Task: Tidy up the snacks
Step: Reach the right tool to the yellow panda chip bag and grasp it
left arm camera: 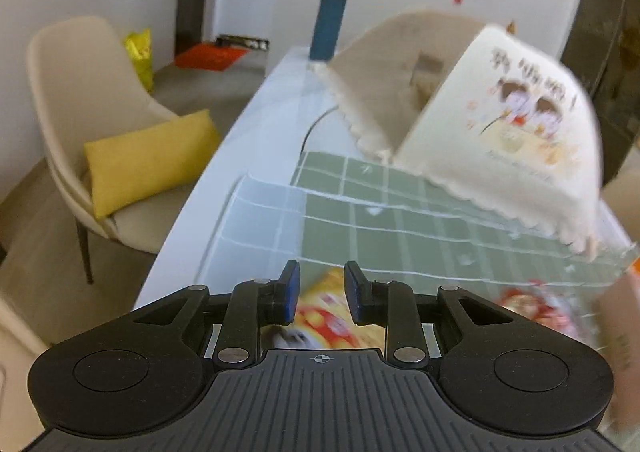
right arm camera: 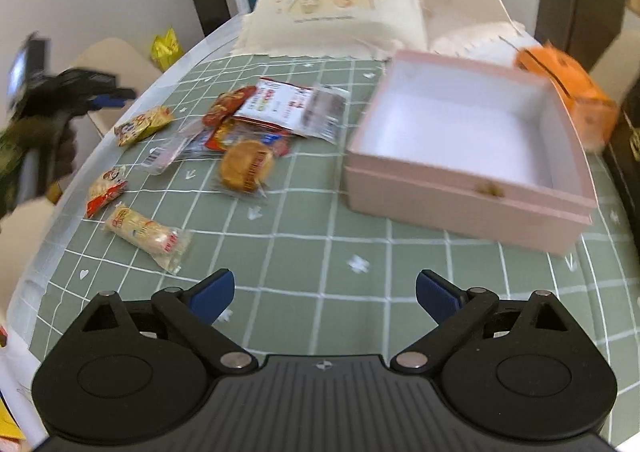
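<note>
An open pink box (right arm camera: 472, 156) sat on the green checked tablecloth (right arm camera: 320, 252), with wrapped snacks (right arm camera: 248, 132) scattered to its left. The right gripper (right arm camera: 325, 292) hovered near the box, jaws spread wide. The left gripper (left arm camera: 322, 292), farthest left, had its jaws partly spread above a yellow snack packet (left arm camera: 324, 316), not gripping it.

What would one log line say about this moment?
left claw: partly open above yellow snack packet | right claw: open | pink box: empty | snacks: on table
</note>
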A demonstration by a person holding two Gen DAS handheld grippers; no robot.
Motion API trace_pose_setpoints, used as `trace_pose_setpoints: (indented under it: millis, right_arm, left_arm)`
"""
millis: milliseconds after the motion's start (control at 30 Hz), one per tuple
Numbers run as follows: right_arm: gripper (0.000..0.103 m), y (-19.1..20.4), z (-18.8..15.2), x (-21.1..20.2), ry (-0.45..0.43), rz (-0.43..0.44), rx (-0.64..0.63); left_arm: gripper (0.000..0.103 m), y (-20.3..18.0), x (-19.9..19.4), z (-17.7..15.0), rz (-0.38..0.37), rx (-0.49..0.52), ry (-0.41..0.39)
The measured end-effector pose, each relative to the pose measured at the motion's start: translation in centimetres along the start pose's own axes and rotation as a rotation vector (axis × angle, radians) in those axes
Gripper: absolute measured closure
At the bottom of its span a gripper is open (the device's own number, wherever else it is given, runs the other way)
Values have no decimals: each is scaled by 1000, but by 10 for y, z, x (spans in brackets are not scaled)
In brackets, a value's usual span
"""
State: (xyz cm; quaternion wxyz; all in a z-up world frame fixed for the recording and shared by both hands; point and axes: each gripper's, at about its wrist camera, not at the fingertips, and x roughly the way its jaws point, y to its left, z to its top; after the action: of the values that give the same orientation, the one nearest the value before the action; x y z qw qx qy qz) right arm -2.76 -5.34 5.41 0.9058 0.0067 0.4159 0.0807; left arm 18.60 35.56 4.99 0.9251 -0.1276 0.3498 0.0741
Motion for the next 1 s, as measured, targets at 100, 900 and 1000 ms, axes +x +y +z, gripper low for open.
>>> trace_pose_setpoints:
  millis: [100, 900, 1000]
  right_arm:
    - [5, 19, 11, 8, -6, -33, -26]
    - [9, 152, 47, 81, -44, 281, -274]
    - [9, 176, 54, 97, -41, 233, -278]
  left_arm:
    - [76, 5, 18, -7, -77, 25, 91]
    - [75, 43, -119, -112, 10, -297, 117]
    - [75, 35, -115, -121, 1, -256, 156]
